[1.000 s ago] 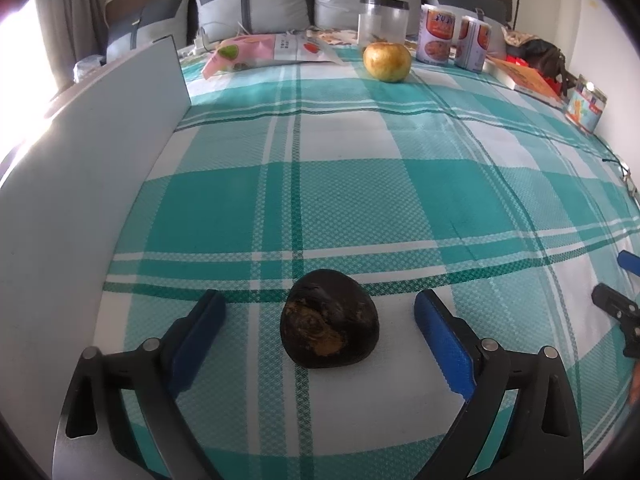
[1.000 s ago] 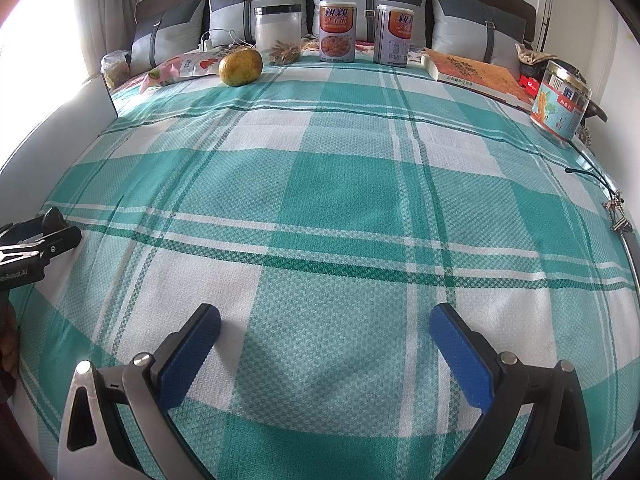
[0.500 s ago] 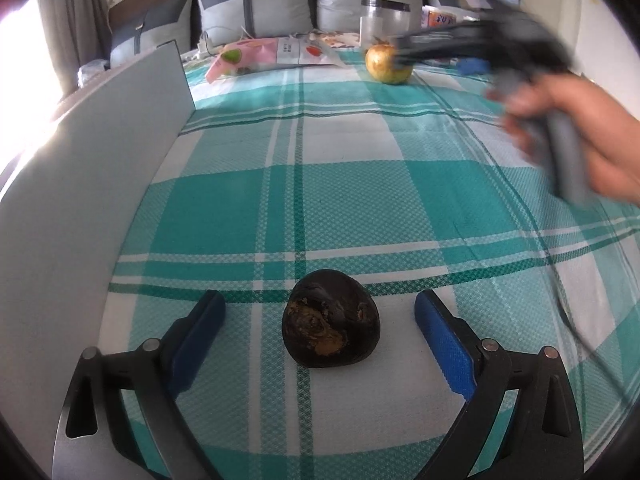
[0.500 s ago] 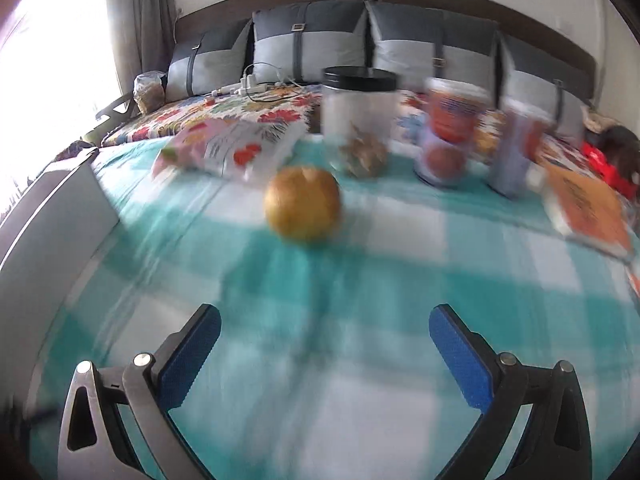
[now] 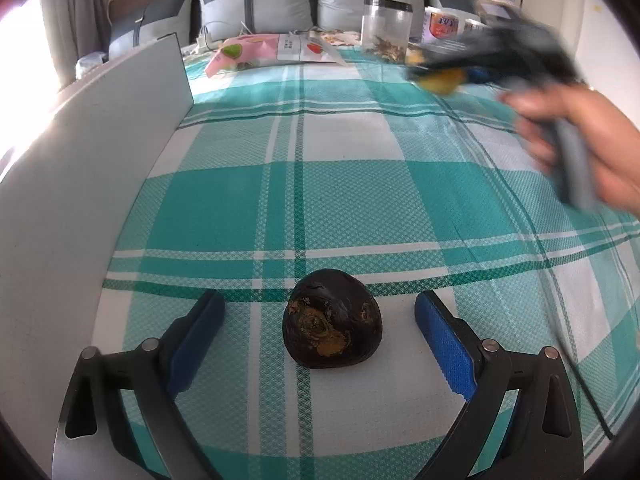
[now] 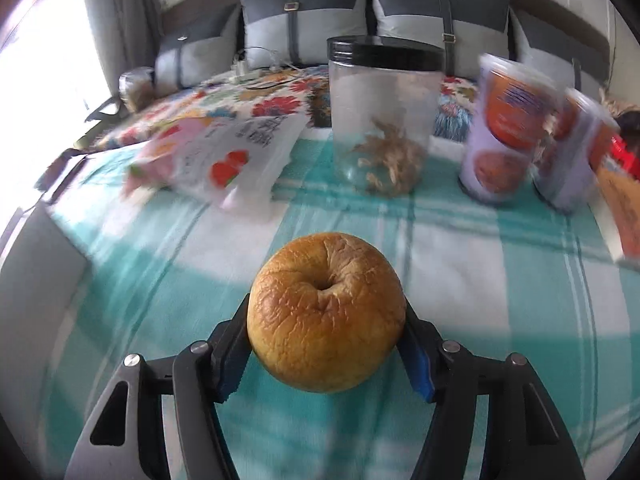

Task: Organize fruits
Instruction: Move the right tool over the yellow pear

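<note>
A dark, blackened fruit (image 5: 332, 319) lies on the teal plaid cloth (image 5: 360, 200) between the blue pads of my left gripper (image 5: 320, 336), which is open and does not touch it. My right gripper (image 6: 325, 338) is shut on a wrinkled yellow apple (image 6: 325, 312), with both blue pads pressed on its sides. In the left wrist view the right gripper (image 5: 444, 76) shows blurred at the far right with the yellow apple (image 5: 442, 80) in it, held by a hand (image 5: 580, 140).
A grey upright board (image 5: 80, 184) runs along the left edge. At the far end stand a clear jar with a black lid (image 6: 384, 116), two printed cans (image 6: 508, 132), a snack bag (image 6: 228, 156) and an orange book (image 6: 624, 208). Pillows line the headboard.
My right gripper swept from the near right to the far end and closed on the yellow apple. My left gripper stayed open around the dark fruit.
</note>
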### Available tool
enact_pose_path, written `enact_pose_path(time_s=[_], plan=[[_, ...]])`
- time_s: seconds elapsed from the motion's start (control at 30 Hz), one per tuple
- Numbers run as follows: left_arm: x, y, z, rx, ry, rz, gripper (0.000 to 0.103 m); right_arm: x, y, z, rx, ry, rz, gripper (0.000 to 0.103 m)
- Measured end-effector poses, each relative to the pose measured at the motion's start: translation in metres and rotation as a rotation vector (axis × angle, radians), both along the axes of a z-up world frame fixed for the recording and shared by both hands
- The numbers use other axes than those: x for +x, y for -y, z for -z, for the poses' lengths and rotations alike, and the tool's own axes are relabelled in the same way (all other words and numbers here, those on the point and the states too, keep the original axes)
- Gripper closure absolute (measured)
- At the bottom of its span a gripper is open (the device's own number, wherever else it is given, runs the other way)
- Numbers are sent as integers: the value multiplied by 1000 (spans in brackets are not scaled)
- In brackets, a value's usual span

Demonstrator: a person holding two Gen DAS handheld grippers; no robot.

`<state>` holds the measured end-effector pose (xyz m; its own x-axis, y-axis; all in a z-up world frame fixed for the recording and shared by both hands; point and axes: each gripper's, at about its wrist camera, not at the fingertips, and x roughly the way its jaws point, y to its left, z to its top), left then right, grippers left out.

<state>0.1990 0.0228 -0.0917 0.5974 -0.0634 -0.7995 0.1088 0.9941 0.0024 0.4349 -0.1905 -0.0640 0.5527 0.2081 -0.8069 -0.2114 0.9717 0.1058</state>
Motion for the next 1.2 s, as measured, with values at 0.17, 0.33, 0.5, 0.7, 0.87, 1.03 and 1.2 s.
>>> enact_pose_path(time_s=[0.17, 0.33, 0.5, 0.7, 0.87, 1.03, 1.2], plan=[[0, 0, 0, 2, 0, 0, 6, -101, 35, -14, 6, -26, -83, 38], [0, 1, 0, 2, 0, 0, 5, -213, 51, -11, -45, -10, -103, 38], [0, 0, 0, 3, -1, 1, 5, -261, 49, 8, -79, 11, -23, 35], [1, 0, 0, 3, -3, 2, 5, -248, 47, 16, -112, -34, 9, 0], [1, 0, 1, 3, -3, 2, 5, -251, 44, 16, -124, -29, 9, 0], [1, 0, 1, 3, -3, 3, 5, -251, 44, 16, -124, -29, 9, 0], [1, 0, 0, 3, -4, 2, 5, -251, 44, 16, -124, -28, 9, 0]])
